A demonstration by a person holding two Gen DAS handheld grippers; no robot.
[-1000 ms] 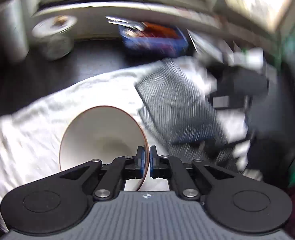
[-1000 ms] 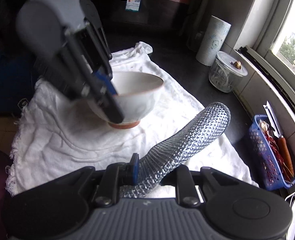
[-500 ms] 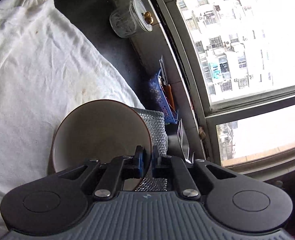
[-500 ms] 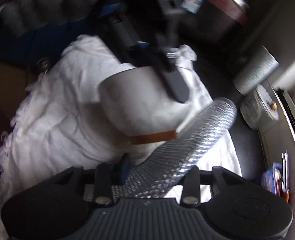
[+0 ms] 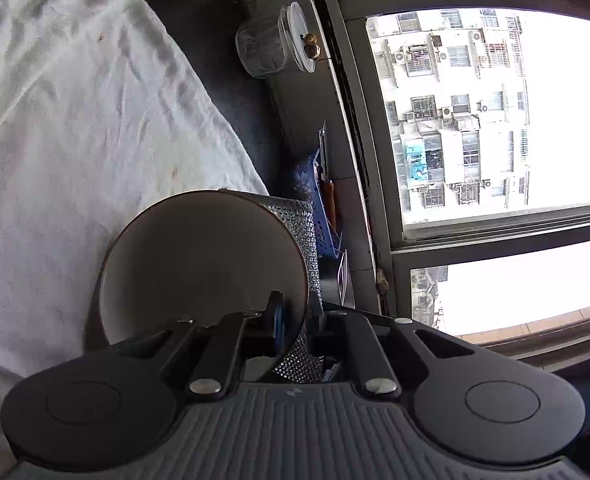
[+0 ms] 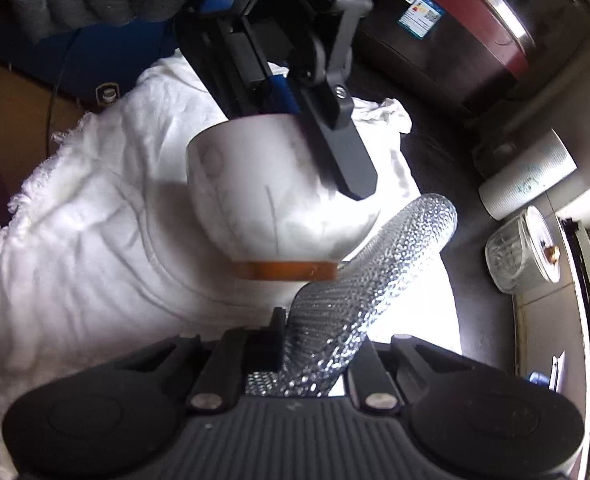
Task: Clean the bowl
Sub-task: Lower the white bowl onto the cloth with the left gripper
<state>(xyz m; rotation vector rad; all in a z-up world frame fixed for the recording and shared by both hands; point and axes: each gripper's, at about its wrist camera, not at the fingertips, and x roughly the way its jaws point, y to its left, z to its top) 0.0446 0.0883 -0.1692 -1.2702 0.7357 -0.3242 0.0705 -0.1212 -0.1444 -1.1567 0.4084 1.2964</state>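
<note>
Right gripper: jaws closing on the silver mesh scrubber. Left gripper: jaws clamped on the rim of the bowl, raised above the white cloth. Dark table beyond; glass jar by the window.

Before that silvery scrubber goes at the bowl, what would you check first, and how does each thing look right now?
1. Left claw pinches the bowl rim: ok, one finger inside, one outside, though its jaws are easing open slightly.
2. Bowl lifted and tipped on its side: ok.
3. Right claw holds the mesh scrubber: ok, jaws closing on it.
4. Scrubber touching the bowl: ok, it lies against the foot ring.
5. White cloth underneath to catch a drop: ok.
6. Dirt inside the bowl: cannot tell, too shadowed.
</note>
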